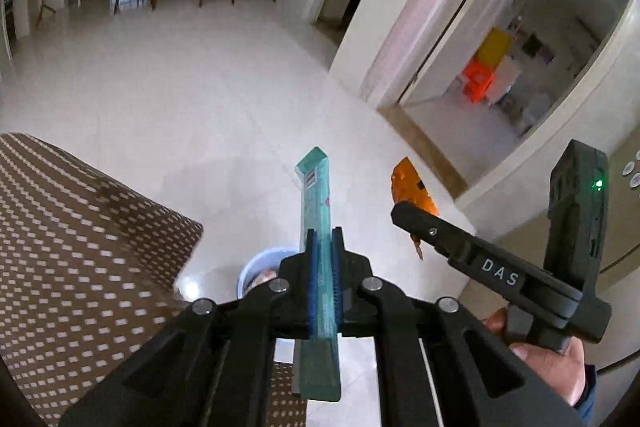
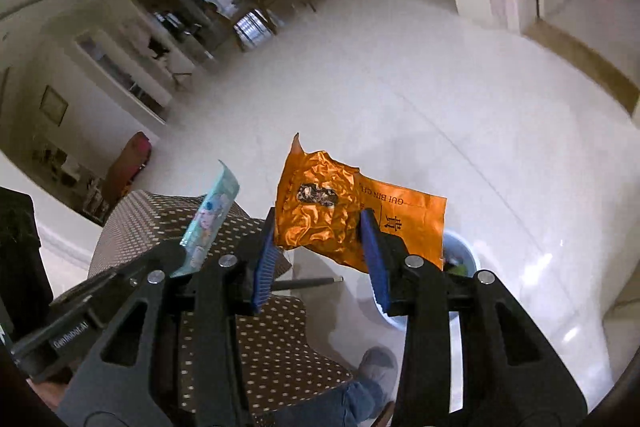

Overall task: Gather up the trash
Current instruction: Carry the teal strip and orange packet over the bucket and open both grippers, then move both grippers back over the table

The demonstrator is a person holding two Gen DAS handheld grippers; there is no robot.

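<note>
A brown dotted tabletop (image 1: 80, 227) is seen beside the pale blue bin (image 1: 260, 267) on the floor. Above the bin, a teal wrapper (image 1: 318, 227) is clamped in the left gripper (image 1: 323, 255), and a crumpled orange wrapper (image 2: 332, 211) is held between the right gripper's (image 2: 320, 255) fingers (image 2: 376, 259).

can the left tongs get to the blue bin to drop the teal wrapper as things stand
Probably yes. The left tongs hold the teal wrapper with the blue bin open on the floor just beneath them. The patterned table stands to one side, and the right tongs with the orange wrapper are off to the other.
</note>
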